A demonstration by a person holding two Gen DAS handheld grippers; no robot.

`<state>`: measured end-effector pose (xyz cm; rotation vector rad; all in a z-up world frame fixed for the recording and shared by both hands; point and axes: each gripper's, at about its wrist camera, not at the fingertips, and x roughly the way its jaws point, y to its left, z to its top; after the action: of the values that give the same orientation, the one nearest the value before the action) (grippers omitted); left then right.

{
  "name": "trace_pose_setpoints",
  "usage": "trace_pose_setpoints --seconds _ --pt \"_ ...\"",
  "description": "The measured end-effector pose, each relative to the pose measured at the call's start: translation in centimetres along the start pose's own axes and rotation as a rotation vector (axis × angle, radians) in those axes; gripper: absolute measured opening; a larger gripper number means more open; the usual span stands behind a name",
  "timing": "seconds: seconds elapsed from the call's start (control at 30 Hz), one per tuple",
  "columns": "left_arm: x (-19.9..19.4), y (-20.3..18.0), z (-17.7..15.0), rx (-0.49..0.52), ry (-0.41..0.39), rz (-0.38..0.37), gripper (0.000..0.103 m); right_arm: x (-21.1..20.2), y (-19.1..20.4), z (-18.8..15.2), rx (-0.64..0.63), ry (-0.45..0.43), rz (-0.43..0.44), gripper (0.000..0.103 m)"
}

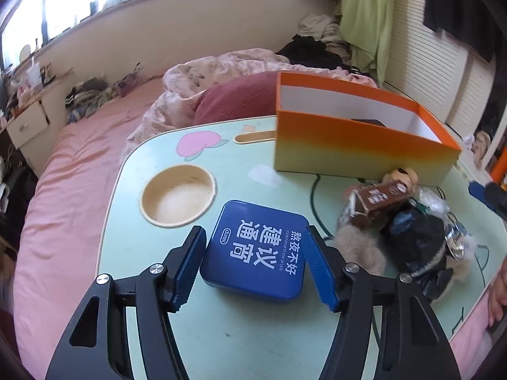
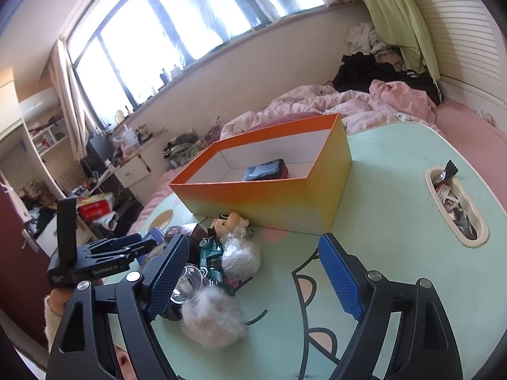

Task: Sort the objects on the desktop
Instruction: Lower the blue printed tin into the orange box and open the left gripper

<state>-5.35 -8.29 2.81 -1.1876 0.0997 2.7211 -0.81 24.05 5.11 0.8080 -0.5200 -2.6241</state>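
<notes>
We had our left gripper (image 1: 255,266) with fingers spread around the blue tin (image 1: 256,250) on the counter (image 1: 253,342), not clenched. Our right gripper (image 2: 253,278) hung released, the orange box (image 2: 272,196) beyond its fingers.

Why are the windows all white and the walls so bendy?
Right wrist view: daylight overexposes the windows to white glare. Both views: the fisheye lens curves the wall and darkens corners. Left wrist view: the blue tin looks sharp; the toy pile is slightly smeared.

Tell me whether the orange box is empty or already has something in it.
Not empty. The orange box is open-topped, and the right wrist view shows one dark rectangular item lying on its white floor; the rest of the floor shows bare.
</notes>
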Motion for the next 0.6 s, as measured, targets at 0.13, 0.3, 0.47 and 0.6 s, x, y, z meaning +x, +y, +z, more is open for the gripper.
trace_pose_setpoints --seconds 0.13,0.3,0.47,0.6 --pt "1.9 -0.1 -0.4 -0.005 0.094 -0.009 0.074 0.1 -0.1 -0.1 0.011 0.006 0.004 0.084" --pt "1.7 -0.4 -1.0 -0.003 0.071 -0.004 0.068 0.4 -0.4 -0.3 0.025 0.017 0.004 0.084" --pt "-0.5 0.8 -0.1 -0.098 -0.018 0.013 0.068 0.5 -0.7 -0.6 0.043 0.018 0.006 0.084" --pt "-3.9 -1.4 4.3 -0.116 -0.142 -0.062 0.068 0.6 -0.9 -0.7 0.054 0.021 0.005 0.084"
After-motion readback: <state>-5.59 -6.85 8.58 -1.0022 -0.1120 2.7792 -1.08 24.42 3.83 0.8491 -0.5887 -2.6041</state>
